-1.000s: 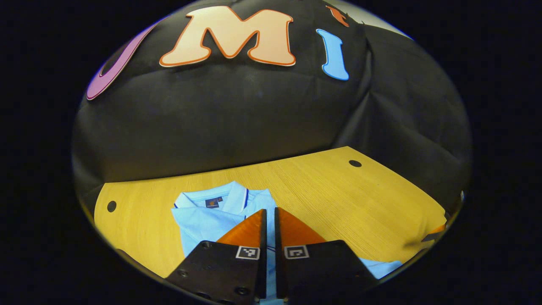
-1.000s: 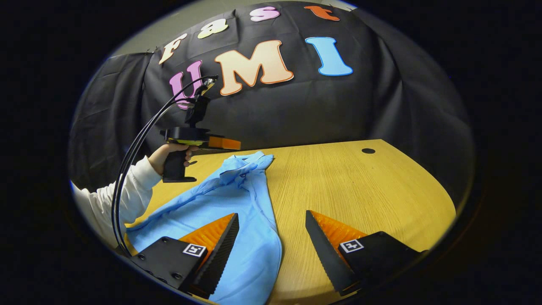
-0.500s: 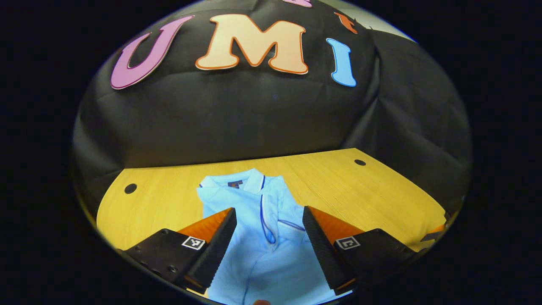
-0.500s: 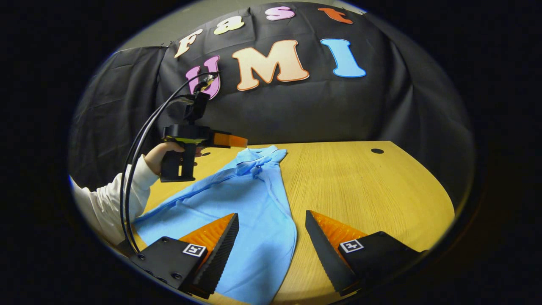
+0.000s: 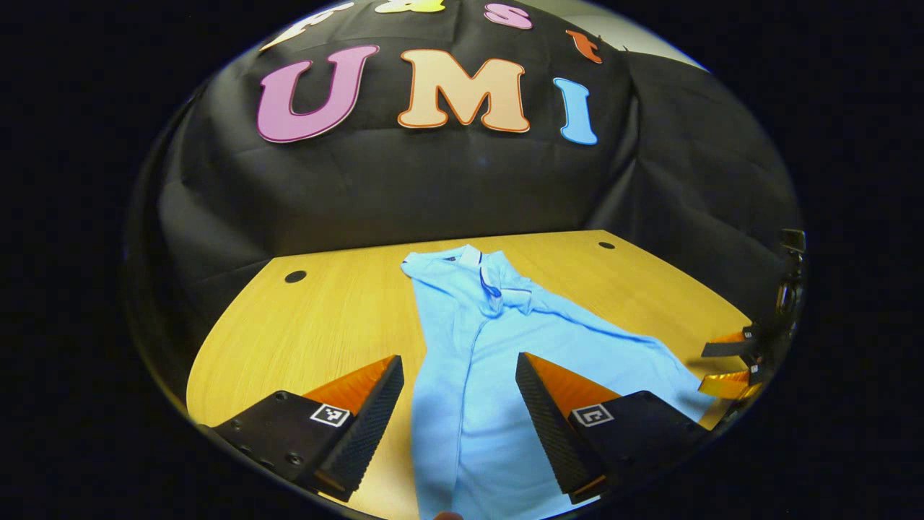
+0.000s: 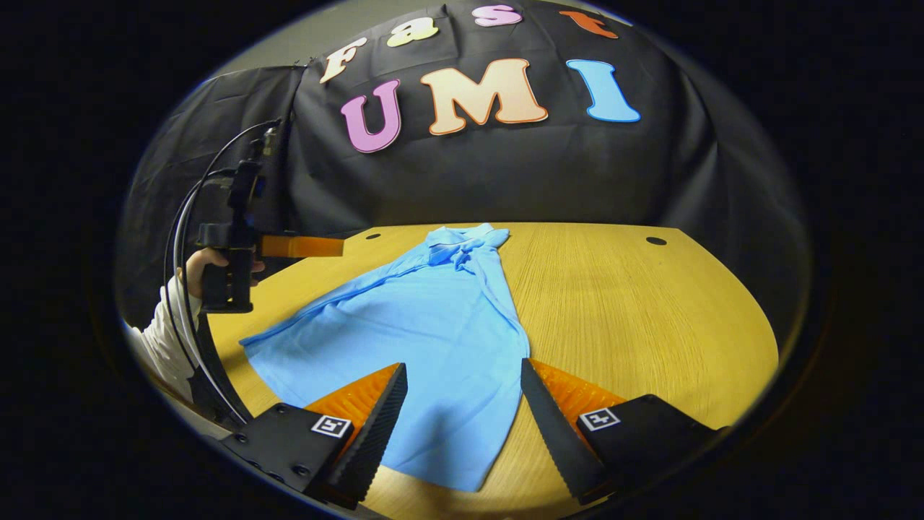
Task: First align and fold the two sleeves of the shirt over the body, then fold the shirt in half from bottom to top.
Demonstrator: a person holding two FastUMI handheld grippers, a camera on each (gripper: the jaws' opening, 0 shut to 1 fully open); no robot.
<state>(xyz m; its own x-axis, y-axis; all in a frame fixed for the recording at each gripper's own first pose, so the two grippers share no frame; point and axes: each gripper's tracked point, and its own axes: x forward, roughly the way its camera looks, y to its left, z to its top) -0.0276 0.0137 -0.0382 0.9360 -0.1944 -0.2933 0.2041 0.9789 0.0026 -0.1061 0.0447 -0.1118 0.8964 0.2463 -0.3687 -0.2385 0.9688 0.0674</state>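
You have let go of the shirt [image 5: 469, 375] and pulled your left gripper [image 5: 460, 404] back, wide open now. Your right gripper [image 6: 462, 412] hangs wide open too, holding nothing. Both sleeves look folded in, so the bottom-to-top fold comes next.

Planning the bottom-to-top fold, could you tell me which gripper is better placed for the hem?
Probably right: the right gripper hangs open over the shirt hem; the left gripper is held high.

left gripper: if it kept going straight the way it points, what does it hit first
Probably the shirt: the open left gripper points down its body toward the collar. Depth is unclear.
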